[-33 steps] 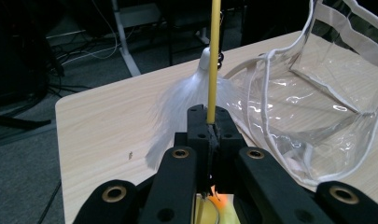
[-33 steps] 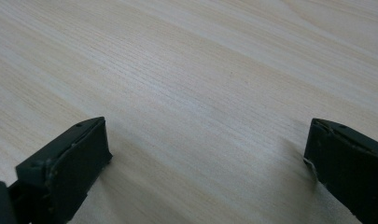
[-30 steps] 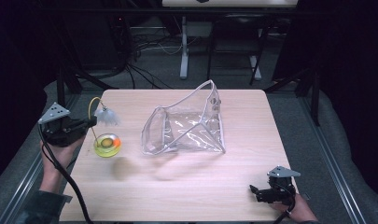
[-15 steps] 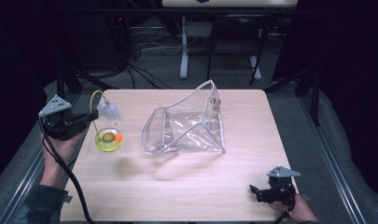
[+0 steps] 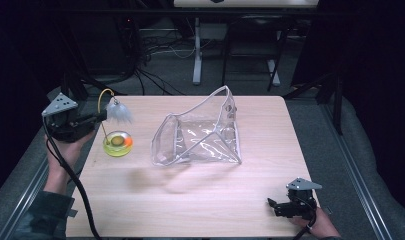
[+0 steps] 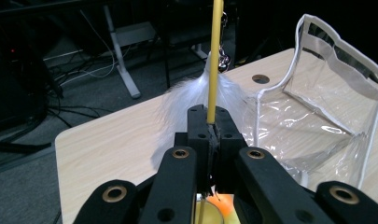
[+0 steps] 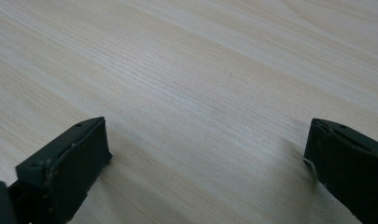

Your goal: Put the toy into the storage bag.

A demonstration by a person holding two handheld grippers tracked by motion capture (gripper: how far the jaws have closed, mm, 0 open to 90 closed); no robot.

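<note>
Left gripper (image 5: pixel 92 119) is clamping the yellow wand (image 6: pixel 215 60) of a cat toy (image 5: pixel 117 143), lifting it at the table's (image 5: pixel 200 200) left edge, beside the clear pouch (image 5: pixel 200 132). Right gripper (image 5: pixel 275 206), jaws apart and empty, is resting near-right. Next: carrying the toy rightward into the pouch mouth.

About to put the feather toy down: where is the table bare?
Bare wood spans the near half of the table, between the clear pouch and the right gripper, and right of the pouch. It is crowded around the left gripper holding the feather toy.
</note>
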